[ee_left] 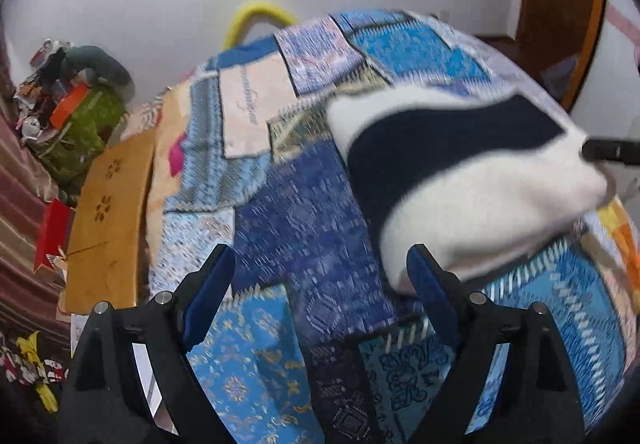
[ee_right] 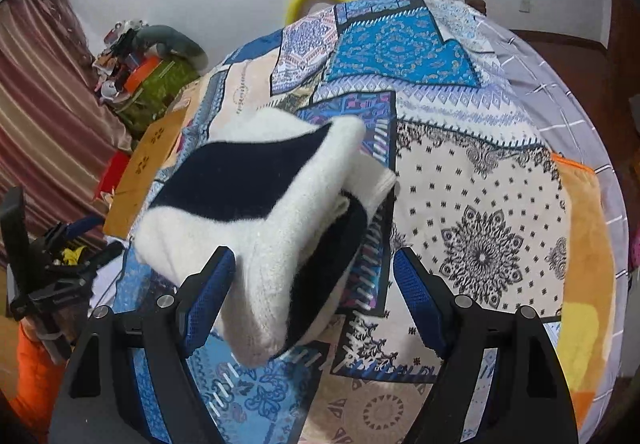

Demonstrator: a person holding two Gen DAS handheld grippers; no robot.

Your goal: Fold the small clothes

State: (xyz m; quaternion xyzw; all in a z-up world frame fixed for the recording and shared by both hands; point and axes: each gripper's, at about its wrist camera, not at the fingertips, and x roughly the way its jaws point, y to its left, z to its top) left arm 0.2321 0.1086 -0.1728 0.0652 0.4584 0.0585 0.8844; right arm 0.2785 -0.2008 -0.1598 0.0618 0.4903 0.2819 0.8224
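Observation:
A small fluffy white garment with a wide dark navy band [ee_left: 460,179] lies folded on the patchwork bedspread [ee_left: 304,228]. In the left wrist view it sits to the right, its near edge against my right fingertip. My left gripper [ee_left: 322,264] is open and empty, just left of the garment. In the right wrist view the same garment [ee_right: 272,199] lies doubled over, its near white end between the fingers of my right gripper [ee_right: 314,264], which is open and holds nothing. The left gripper shows at the left edge of that view [ee_right: 60,268].
A brown cardboard box [ee_left: 108,219] lies at the bed's left side. Behind it a green bag with clutter [ee_left: 80,123] stands by the striped curtain [ee_right: 44,91]. An orange blanket [ee_right: 588,244] lies on the right of the bed. A yellow hoop [ee_left: 260,15] is beyond the bed.

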